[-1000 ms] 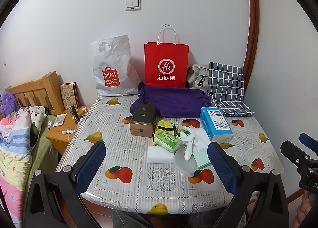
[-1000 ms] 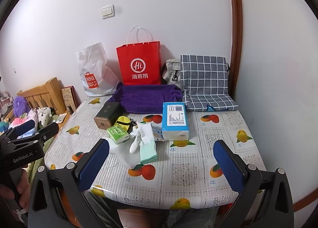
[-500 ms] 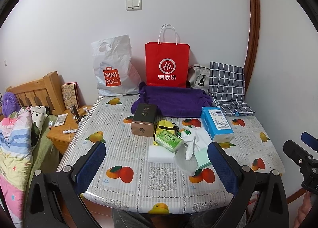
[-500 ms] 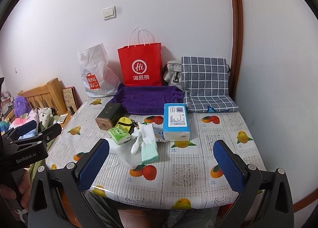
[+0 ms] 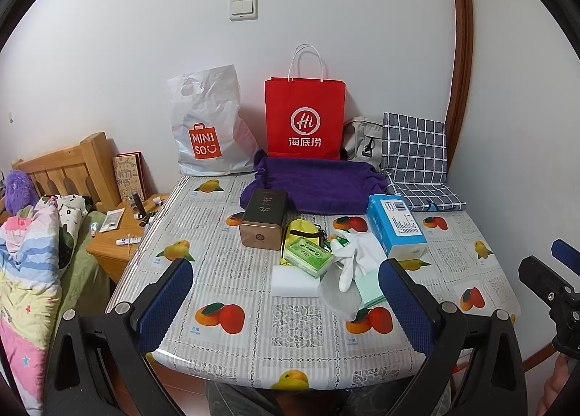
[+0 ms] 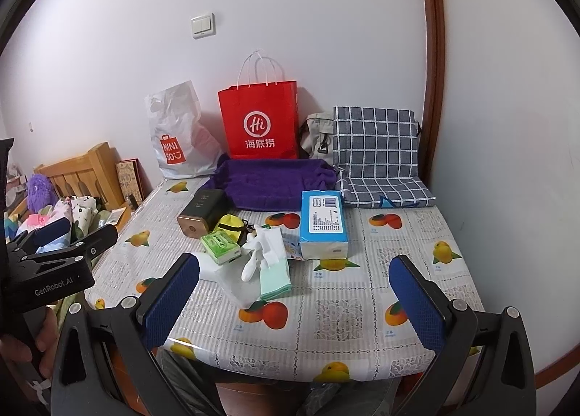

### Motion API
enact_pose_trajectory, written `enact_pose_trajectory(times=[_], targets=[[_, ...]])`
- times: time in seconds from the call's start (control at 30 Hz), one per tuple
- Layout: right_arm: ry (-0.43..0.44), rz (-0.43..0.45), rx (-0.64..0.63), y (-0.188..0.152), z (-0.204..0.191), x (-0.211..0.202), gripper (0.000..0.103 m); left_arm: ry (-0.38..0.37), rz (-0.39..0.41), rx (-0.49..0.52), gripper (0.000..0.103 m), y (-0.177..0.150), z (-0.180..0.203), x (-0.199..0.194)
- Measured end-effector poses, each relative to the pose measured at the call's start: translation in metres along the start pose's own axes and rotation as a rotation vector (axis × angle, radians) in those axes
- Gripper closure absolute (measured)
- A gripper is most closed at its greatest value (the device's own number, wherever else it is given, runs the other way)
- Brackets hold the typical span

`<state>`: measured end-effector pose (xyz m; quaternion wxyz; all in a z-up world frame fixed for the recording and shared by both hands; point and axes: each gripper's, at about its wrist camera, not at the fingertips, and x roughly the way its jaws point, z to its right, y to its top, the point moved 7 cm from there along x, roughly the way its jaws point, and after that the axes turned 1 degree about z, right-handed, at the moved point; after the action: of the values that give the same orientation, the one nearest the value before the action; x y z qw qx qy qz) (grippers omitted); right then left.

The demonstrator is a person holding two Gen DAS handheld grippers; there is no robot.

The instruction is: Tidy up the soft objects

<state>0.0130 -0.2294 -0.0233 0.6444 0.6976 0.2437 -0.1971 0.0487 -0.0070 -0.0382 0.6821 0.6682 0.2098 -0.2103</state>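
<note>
Person's hand (image 6: 21, 354) — right view only

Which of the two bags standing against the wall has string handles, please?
The red bag, printed "Hi", has white string handles looping above it. The white plastic bag beside it has only a cut-out grip hole.

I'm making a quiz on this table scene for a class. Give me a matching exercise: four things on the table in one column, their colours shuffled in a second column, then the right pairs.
Things:
1. paper bag
2. folded towel
3. tissue pack
4. sponge block

Colours:
A. white
B. blue
C. red
D. purple

Pairs: 1-C, 2-D, 3-B, 4-A
</note>
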Motion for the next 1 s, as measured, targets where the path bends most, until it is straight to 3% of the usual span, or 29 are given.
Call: enact_pose_trajectory(times=[1.0], targets=[[0.014, 0.023, -0.016, -0.0006, -0.0059, -0.0079, 0.0, 0.002, -0.006, 0.006, 0.0, -0.0046, 0.0015, 0.001]])
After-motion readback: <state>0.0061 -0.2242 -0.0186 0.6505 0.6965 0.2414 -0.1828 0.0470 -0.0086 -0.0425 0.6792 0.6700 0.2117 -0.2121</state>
